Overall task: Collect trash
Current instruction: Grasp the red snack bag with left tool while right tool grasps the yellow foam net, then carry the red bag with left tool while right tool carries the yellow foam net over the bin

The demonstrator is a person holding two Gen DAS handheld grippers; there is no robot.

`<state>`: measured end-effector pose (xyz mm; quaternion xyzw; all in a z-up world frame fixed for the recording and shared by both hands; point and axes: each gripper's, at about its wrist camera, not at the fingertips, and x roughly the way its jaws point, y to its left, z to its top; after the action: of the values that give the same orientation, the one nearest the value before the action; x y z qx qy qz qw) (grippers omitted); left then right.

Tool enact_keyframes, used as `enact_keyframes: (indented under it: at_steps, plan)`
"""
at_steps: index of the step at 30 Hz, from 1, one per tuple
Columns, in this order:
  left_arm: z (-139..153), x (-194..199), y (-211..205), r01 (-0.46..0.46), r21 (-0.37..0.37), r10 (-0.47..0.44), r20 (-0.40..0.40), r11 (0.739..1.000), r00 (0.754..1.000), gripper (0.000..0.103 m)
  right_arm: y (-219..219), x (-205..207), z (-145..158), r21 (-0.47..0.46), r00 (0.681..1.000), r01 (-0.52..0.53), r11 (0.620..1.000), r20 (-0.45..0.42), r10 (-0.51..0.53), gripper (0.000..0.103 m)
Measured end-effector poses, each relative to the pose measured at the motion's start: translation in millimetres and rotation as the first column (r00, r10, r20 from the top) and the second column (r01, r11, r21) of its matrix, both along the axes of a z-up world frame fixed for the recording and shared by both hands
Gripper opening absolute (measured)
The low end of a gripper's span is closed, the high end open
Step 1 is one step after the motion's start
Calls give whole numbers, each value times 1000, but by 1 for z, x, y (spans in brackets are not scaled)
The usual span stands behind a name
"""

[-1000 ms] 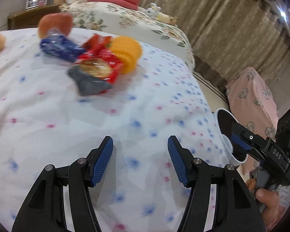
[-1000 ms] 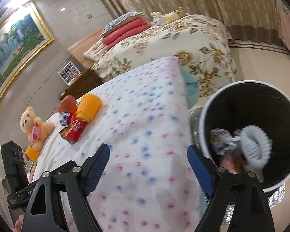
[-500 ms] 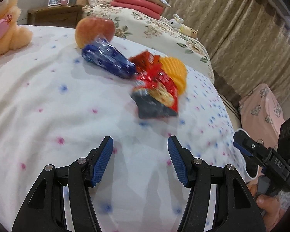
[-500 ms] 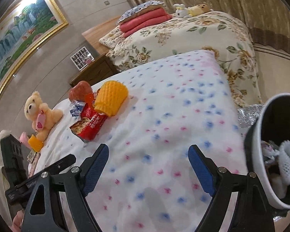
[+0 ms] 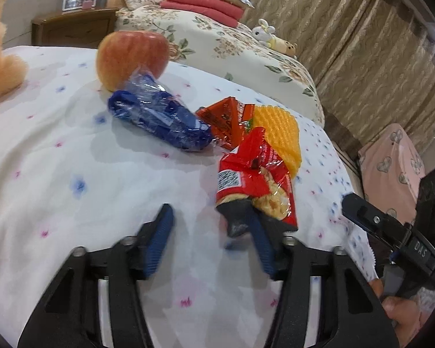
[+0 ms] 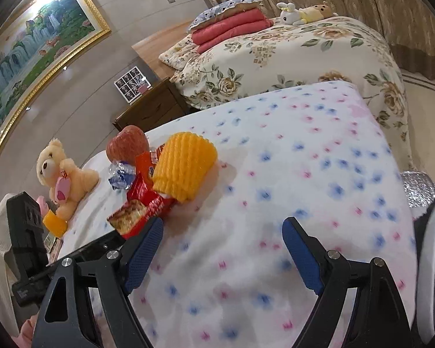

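Observation:
A pile of litter lies on the flowered bedspread: a red snack packet, a blue wrapper, an orange-red wrapper and a yellow foam fruit net. My left gripper hovers just short of the red packet with its jaws closing. The packet's dark near end lies beside the right fingertip, and the pads do not press on it. My right gripper stands open and empty over bare bedspread, right of the yellow net and red packet. It also shows at the right as the right gripper.
An apple sits behind the blue wrapper. A teddy bear rests at the bed's far left. The white-rimmed black bin stands off the bed's right edge. Beyond are a second bed and a nightstand.
Both grippers have travelled across the bed toward the litter pile, which now looms larger. The left jaws have narrowed. The bin has slid to the right edge of the right wrist view.

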<state>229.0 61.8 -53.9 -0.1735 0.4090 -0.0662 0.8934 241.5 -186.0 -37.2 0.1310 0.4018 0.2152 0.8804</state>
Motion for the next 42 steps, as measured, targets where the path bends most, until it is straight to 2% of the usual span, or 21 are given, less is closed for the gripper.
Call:
enact_keyframes:
  at_steps: [3, 4, 8, 11, 13, 15, 17, 19, 20, 29, 36, 42]
  plan:
    - [-2, 5, -4, 45, -15, -45, -3, 999, 999, 2, 8, 10, -3, 25, 1000, 0, 1000, -13, 0, 85]
    - [-1, 4, -6, 58, -12, -58, 1, 998, 998, 1, 12, 14, -4, 35, 1000, -3, 999, -17, 4, 85]
    - [8, -11, 2, 25, 0, -25, 59, 1000, 998, 1, 27, 26, -6, 55, 999, -24, 998, -21, 25, 84]
    - [6, -20, 14, -13, -18, 14, 54, 1000, 998, 1, 38, 33, -8, 65, 999, -34, 997, -15, 35, 84]
    - [4, -28, 22, -38, -32, 40, 42, 999, 998, 1, 45, 39, -10, 70, 999, -40, 997, -22, 41, 79]
    - [2, -32, 26, -59, -41, 61, 36, 997, 997, 1, 50, 45, -13, 74, 998, -44, 996, -34, 47, 72]
    - [0, -37, 31, -70, -48, 72, 40, 996, 997, 1, 52, 49, -16, 72, 998, -46, 996, -44, 49, 60]
    - [0, -38, 30, -70, -45, 72, 39, 997, 997, 1, 54, 51, -18, 64, 997, -47, 997, -51, 50, 39]
    - [0, -36, 28, -68, -43, 70, 39, 997, 997, 1, 54, 51, -18, 61, 997, -47, 997, -51, 50, 37]
    - [3, -41, 17, -31, -70, 34, 35, 997, 999, 1, 18, 11, -9, 52, 999, -41, 998, -28, 42, 32]
    - [8, -48, -14, 30, -119, -25, 42, 992, 999, 1, -20, -29, -1, 44, 1000, -9, 999, -6, 9, 32]
    - [16, -52, -38, 83, -127, -76, 56, 988, 996, 1, -51, -57, 9, 51, 999, 35, 998, 15, -35, 32]
